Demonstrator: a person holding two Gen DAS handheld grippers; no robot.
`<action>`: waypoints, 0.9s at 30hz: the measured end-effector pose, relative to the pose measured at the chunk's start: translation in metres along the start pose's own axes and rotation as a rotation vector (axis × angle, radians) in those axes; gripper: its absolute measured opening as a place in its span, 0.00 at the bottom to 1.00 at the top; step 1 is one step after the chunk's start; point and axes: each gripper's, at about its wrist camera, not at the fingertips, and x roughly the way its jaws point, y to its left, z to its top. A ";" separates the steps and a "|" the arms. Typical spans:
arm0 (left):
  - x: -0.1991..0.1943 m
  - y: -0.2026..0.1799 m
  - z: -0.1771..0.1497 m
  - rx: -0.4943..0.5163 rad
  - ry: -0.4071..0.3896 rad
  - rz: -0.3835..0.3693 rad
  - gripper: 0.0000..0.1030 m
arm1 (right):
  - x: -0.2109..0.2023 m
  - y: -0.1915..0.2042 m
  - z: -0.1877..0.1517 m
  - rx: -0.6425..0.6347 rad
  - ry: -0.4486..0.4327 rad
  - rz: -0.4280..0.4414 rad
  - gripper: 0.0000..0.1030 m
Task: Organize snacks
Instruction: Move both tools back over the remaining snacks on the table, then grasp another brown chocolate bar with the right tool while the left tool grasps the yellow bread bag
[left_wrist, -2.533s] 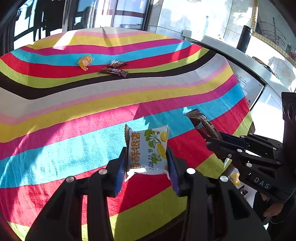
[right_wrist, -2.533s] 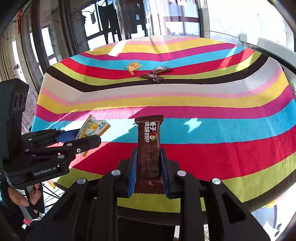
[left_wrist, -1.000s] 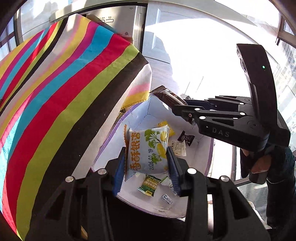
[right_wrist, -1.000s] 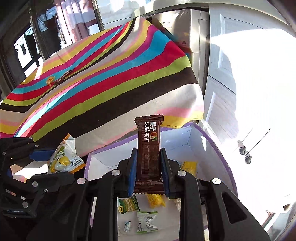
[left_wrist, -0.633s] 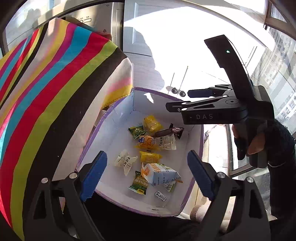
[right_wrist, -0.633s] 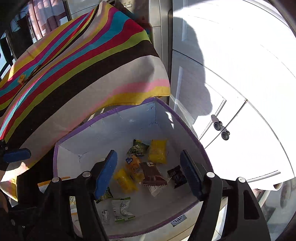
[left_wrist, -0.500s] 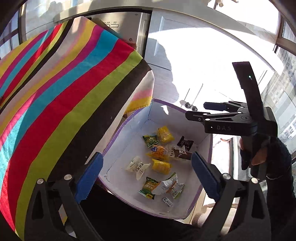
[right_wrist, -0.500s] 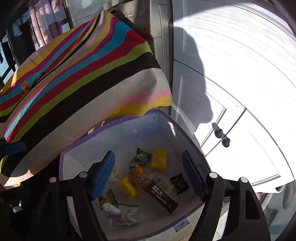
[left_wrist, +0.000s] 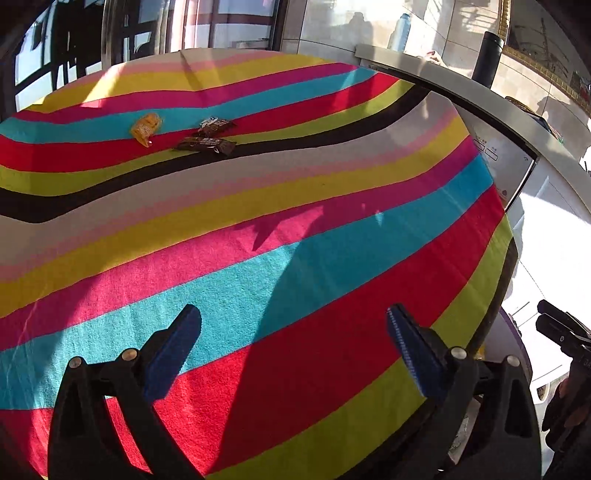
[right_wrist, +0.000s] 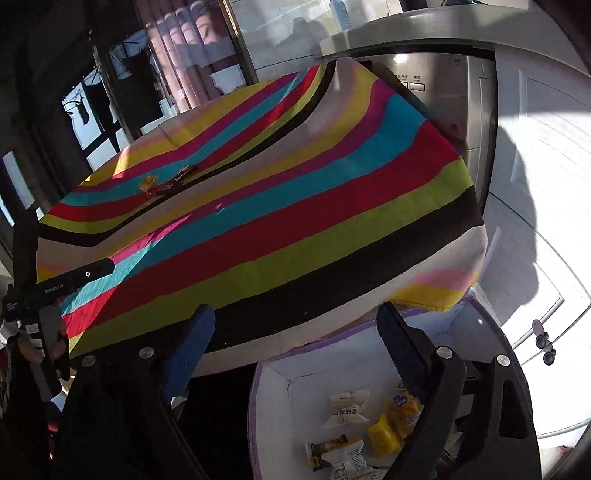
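An orange packet (left_wrist: 146, 127) and two dark snack bars (left_wrist: 216, 125) (left_wrist: 207, 144) lie at the far side of the striped tablecloth (left_wrist: 295, 229). My left gripper (left_wrist: 291, 314) hovers over the near part of the cloth, its jaws opening wide with nothing between them. My right gripper (right_wrist: 295, 312) hangs over the table's edge and the white box (right_wrist: 332, 354) with a purple rim, its jaws also opening and bare. Several packets lie in the box, among them a white one (right_wrist: 347, 406) and a yellow one (right_wrist: 384, 434). In the right wrist view the table snacks (right_wrist: 147, 184) look small and far.
The box stands on the floor below the table's corner, beside white cabinet doors (right_wrist: 535, 295). A grey appliance (right_wrist: 443, 110) stands behind the table. The other gripper (right_wrist: 66, 284) and a hand (right_wrist: 37, 343) show at the left of the right wrist view. Windows lie beyond the table.
Both grippers let their snacks fall into the box and spread their jaws. The left one has swung from over the box back over the table. The right one has drawn back toward the table's edge.
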 end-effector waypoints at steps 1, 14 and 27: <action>0.002 0.016 0.003 -0.026 -0.002 0.019 0.97 | 0.008 0.013 0.005 -0.029 0.005 0.007 0.84; 0.028 0.142 0.048 -0.207 -0.025 0.158 0.97 | 0.151 0.164 0.090 -0.395 0.137 0.109 0.84; 0.034 0.152 0.043 -0.278 -0.007 0.098 0.98 | 0.313 0.251 0.206 -0.557 0.230 0.223 0.84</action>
